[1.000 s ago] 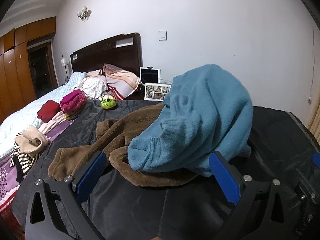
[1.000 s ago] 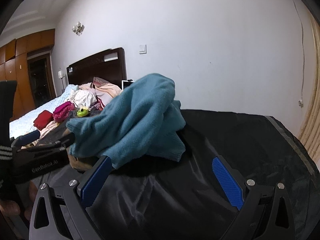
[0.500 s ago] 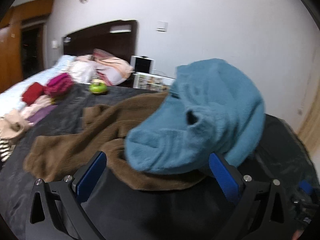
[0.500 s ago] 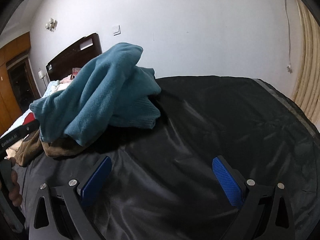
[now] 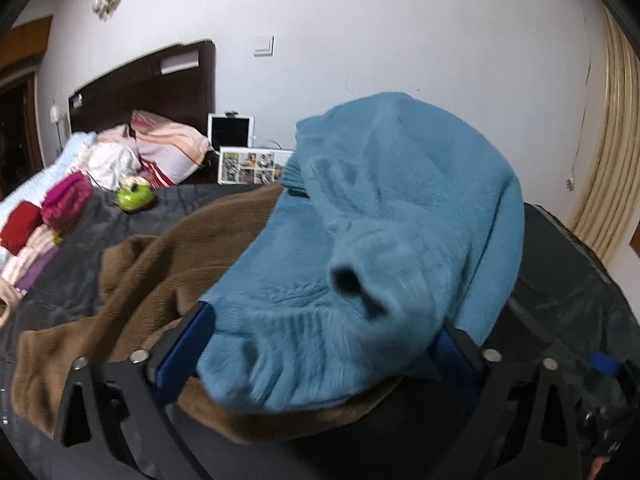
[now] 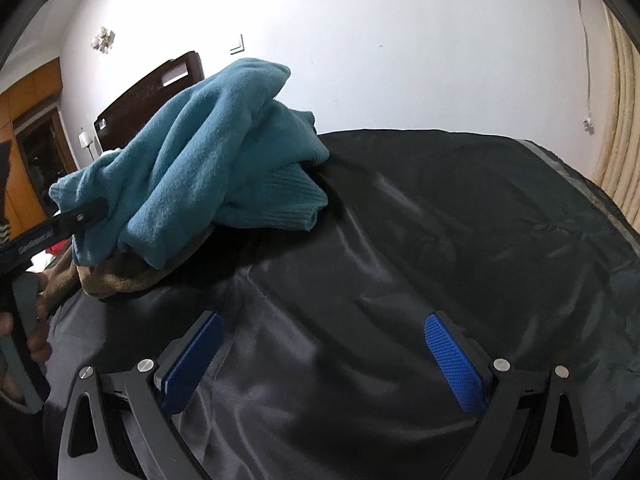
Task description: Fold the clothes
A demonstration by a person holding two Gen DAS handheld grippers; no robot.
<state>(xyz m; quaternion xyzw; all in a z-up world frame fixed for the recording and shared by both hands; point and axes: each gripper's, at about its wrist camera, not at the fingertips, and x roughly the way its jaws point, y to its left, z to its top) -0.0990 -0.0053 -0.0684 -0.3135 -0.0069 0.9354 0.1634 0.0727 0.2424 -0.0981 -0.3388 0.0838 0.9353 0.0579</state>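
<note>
A teal fleece sweater [image 5: 400,208] lies heaped on a brown fleece garment [image 5: 160,272], both on a black sheet [image 5: 568,280]. My left gripper [image 5: 320,356] is open and wide, pushed in low. The sweater's near cuff and hem bulge between its blue pads [image 5: 184,352]. In the right wrist view the teal sweater [image 6: 200,152] sits up and to the left, with the brown garment [image 6: 120,276] under it. My right gripper [image 6: 324,360] is open over the bare black sheet [image 6: 440,220], apart from the clothes. The left gripper [image 6: 60,228] touches the sweater's left edge.
Folded red [image 5: 20,228] and magenta [image 5: 66,200] clothes, a green toy [image 5: 134,198], pillows [image 5: 168,152] and a dark headboard [image 5: 160,92] lie far left. A tablet [image 5: 231,130] and photo frame [image 5: 248,166] stand behind. A curtain [image 5: 612,160] hangs right. A hand [image 6: 36,320] holds the left gripper.
My left gripper has pushed forward, so the teal sweater's cuff now lies between its fingers. The right gripper has swung right and lower, leaving the sweater further left.
</note>
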